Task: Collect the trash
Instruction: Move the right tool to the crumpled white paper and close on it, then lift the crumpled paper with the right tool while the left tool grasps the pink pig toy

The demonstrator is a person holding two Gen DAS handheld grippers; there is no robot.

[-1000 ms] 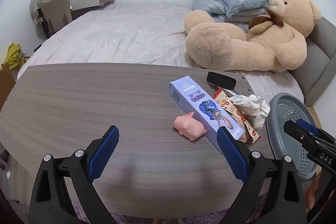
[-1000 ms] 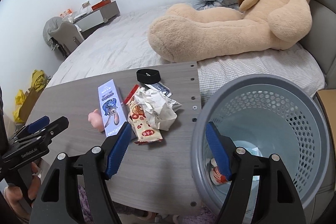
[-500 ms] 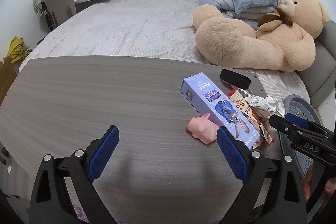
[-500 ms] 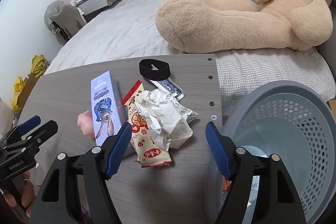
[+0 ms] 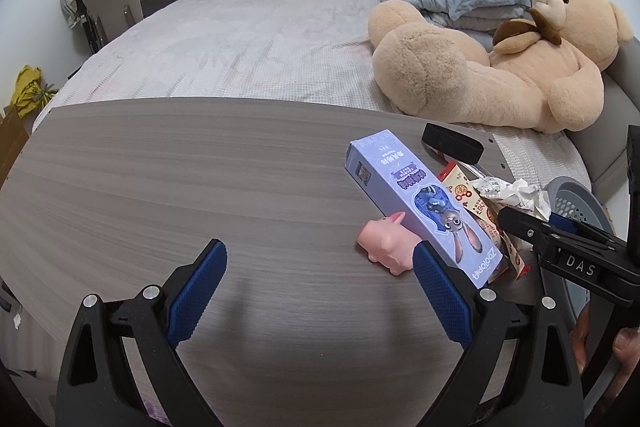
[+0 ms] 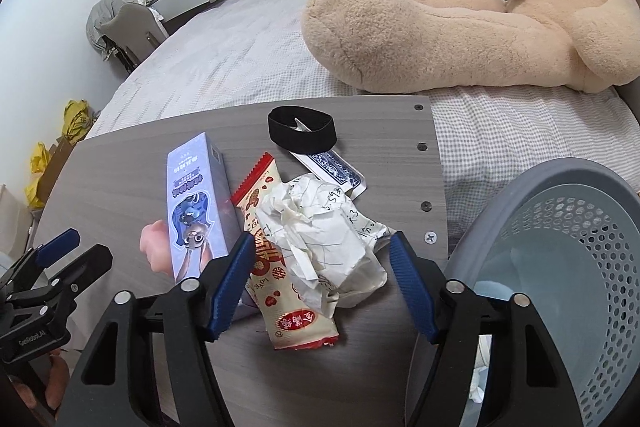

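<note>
- Grey wood table (image 5: 168, 187) beside a bed (image 5: 240, 39) with a teddy bear (image 5: 500, 67).
- Grey basket (image 6: 568, 251) at the table's edge; contents unclear.
- Crumpled paper (image 6: 324, 239) lies on a snack wrapper (image 6: 288, 311).
- Right gripper (image 6: 322, 287) closing around the paper, pads apart from it.
- Left gripper (image 5: 320, 295) spread, empty.

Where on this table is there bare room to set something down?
Bare: the whole stretch of table left of the purple box, out to its far edge by the bed. Crowded: the right end, where pink toy, snack wrapper, crumpled paper and black band cluster.
</note>
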